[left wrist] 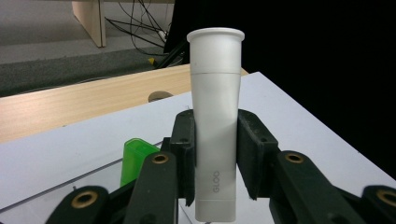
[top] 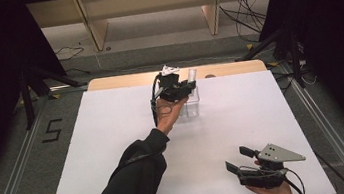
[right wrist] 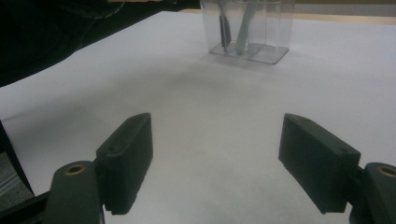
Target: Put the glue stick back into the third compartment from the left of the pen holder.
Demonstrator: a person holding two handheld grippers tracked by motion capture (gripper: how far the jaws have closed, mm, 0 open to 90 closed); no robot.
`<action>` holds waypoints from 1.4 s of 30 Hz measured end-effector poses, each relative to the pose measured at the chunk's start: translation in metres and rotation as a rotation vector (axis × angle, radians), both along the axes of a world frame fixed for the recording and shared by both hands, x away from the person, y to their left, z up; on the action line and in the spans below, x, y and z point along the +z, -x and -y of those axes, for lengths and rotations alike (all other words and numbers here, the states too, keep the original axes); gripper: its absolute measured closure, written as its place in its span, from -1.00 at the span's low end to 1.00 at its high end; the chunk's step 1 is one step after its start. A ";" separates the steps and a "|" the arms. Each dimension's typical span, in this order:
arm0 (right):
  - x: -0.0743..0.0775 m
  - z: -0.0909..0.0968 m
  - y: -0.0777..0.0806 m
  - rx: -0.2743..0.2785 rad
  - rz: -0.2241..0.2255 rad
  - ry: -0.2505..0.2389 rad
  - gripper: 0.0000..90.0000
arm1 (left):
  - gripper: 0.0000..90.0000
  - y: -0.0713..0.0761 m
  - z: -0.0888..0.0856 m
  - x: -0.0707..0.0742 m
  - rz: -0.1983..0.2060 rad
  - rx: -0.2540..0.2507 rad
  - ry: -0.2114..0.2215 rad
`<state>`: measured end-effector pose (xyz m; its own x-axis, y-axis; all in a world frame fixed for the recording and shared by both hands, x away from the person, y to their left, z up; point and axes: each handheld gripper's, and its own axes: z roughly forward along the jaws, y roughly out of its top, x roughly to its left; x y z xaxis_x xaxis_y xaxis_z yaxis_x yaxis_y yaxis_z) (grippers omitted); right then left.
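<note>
White and smooth, the glue tube (left wrist: 215, 126) stands upright between the pads of our left gripper (left wrist: 215, 156), which is clamped on its lower half; the flared cap end points up and the printed end hangs just below the pads. In the high view we see that same left gripper (top: 177, 89) reached out to the far middle of the white surface (top: 91, 153), with the tube (top: 192, 73) poking up above the clear plastic organiser (top: 192, 105) that sits just under and beside it. Whether the tube's base touches the organiser we cannot tell. Through the left gripper view a green object (left wrist: 134, 157) sits just left of the tube, inside the clear organiser's rim.

Our right gripper (top: 241, 161) rests near the front right edge of the surface, well apart from the organiser, its jaws spread wide with nothing between them. Its own view shows the two black pads (right wrist: 126, 158) apart over bare white surface, and farther off the clear organiser (right wrist: 247, 32) with a dark item and a pale green item standing in its compartments.

A light wooden strip (top: 122, 81) borders the far edge of the surface.
</note>
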<state>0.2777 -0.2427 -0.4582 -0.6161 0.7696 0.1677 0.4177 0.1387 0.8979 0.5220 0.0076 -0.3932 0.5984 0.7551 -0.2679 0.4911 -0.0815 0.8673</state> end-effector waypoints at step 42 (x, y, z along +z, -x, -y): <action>0.000 -0.002 0.005 0.024 0.006 0.015 -0.39 | 0.55 -0.005 0.018 -0.023 0.027 0.035 -0.118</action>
<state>0.2727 -0.2402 -0.4585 -0.6355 0.7568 0.1527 0.4087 0.1620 0.8982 0.5270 -0.0101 -0.4160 0.5770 0.8009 -0.1600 0.4719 -0.1670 0.8657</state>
